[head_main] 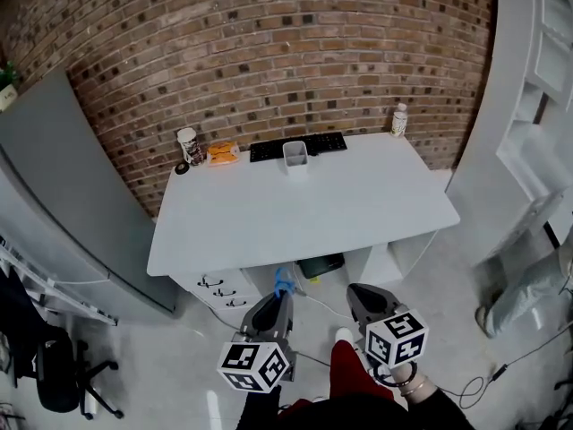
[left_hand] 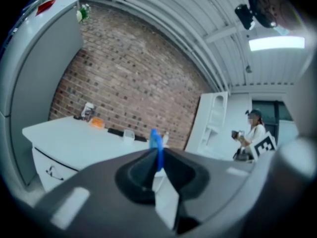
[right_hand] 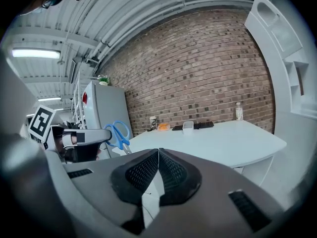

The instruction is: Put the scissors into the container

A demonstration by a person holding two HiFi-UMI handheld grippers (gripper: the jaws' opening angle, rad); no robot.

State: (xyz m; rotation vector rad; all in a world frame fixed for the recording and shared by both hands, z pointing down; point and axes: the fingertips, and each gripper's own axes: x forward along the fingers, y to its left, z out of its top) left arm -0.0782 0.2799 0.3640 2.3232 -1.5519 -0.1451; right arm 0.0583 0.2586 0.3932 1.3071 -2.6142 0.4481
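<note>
We hold the scissors (head_main: 284, 282) in our left gripper (head_main: 276, 307) — its jaws are pressed tight on them, with the blue loops up and the pointy end hanging down. Our right gripper (head_main: 365, 298) is squeezed closed with nothing in it. The container (head_main: 295, 154) stands open side up far across the white table (head_main: 340, 204), just in front of the keyboard (head_main: 322, 142). We stand off the near edge, so the container is straight ahead and well apart from the scissors. We think the left gripper must reach forward over the table — tips first.
</note>
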